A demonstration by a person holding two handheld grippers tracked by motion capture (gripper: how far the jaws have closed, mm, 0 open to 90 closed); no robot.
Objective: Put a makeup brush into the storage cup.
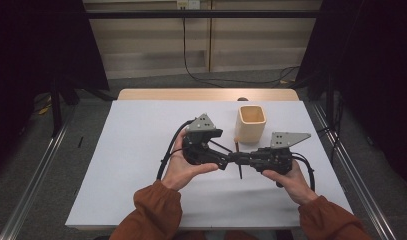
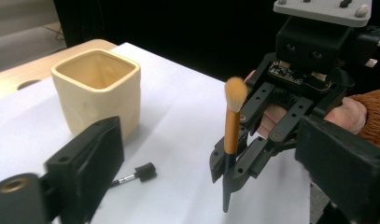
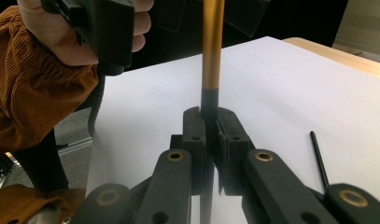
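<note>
White table (image 1: 141, 150), bare apart from the cup and two small items. The cream square cup (image 1: 251, 123) stands upright toward the far right, mouth open and, as far as the left gripper view shows, empty.

Your right gripper (image 1: 241, 158) has its jaws closed on the dark lower handle of a makeup brush (image 2: 233, 126), which is off the table. The brush stands roughly upright: gold ferrule and pale bristle tuft on top, black tail pointing down below the jaws. Your left gripper (image 1: 222, 162) sits just beside it, jaws spread wide, holding nothing.

Key relation: the cup lies just beyond the brush, away from you, and the right gripper holds the brush. Judgement: carry it forward, keep the long axis vertical, lower it tail-first into the cup mouth.

A thin black pencil-like stick (image 2: 133, 176) lies flat on the table near the cup's base. It carries a small pale mark, too small to read. No other writing visible.
</note>
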